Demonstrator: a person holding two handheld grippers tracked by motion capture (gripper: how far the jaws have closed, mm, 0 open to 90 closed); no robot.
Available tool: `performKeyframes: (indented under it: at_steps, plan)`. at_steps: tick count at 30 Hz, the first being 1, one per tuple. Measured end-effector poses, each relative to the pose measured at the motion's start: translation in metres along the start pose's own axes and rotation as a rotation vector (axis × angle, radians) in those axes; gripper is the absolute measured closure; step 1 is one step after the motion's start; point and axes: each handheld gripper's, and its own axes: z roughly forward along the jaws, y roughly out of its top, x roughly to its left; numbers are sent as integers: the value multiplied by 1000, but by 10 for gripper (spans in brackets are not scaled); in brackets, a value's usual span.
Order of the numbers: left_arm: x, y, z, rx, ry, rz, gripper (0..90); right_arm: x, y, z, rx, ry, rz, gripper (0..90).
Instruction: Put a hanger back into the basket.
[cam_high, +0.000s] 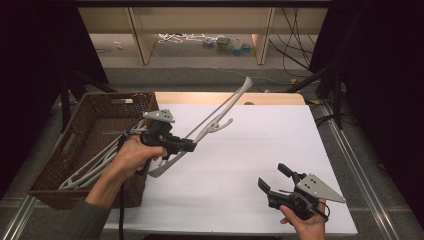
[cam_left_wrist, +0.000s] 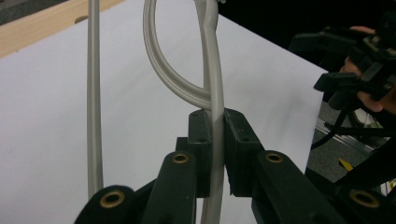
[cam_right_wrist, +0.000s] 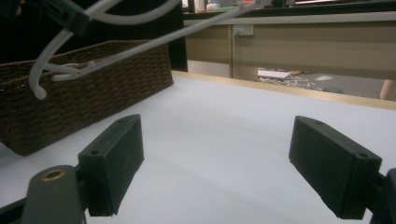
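Left gripper (cam_high: 187, 146) fingers clamped on a pale grey plastic clothes hanger (cam_high: 220, 112), held clear above the white bench (cam_high: 260, 150) beside the brown wicker basket (cam_high: 100, 112) holding more hangers; right gripper (cam_high: 272, 179) fingers apart, empty; placing the hanger remains.

So the person's left gripper (cam_high: 192, 145) is clamped on a pale grey plastic clothes hanger (cam_high: 220, 117), holding it tilted in the air over the white table top (cam_high: 260, 150), its long arm pointing up toward the far edge. Just left of that sits a dark brown woven wicker basket (cam_high: 95, 112) with more pale grey hangers (cam_high: 92, 167) piled inside. The right gripper (cam_high: 273, 177) sits low near the front right of the table, jaws spread wide, nothing between them.
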Motion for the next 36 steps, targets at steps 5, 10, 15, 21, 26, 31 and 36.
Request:
performKeyframes:
  at_steps: [5, 10, 15, 21, 26, 31, 36]
  plan:
    - [-4, 10, -22, 12, 38, 37, 821, 0, -1, 1, -6, 8, 5, 186]
    - [-3, 13, -49, -2, 79, 45, 821, -1, -1, 1, -15, 3, 1, 186]
    - [3, 8, -77, 14, 156, 48, 821, 0, -1, 2, -12, 6, 1, 185]
    - [17, -9, -97, 30, 200, 39, 821, 0, -1, 3, -28, 3, -2, 185]
    - [26, -25, -109, 30, 223, 21, 821, 0, -1, 3, -8, 8, 6, 185]
    - [37, -43, -121, 57, 261, 4, 822, 0, -2, 3, -21, 10, 8, 185]
    - [47, -57, -136, 74, 301, -21, 822, 0, -2, 4, -22, 0, 2, 186]
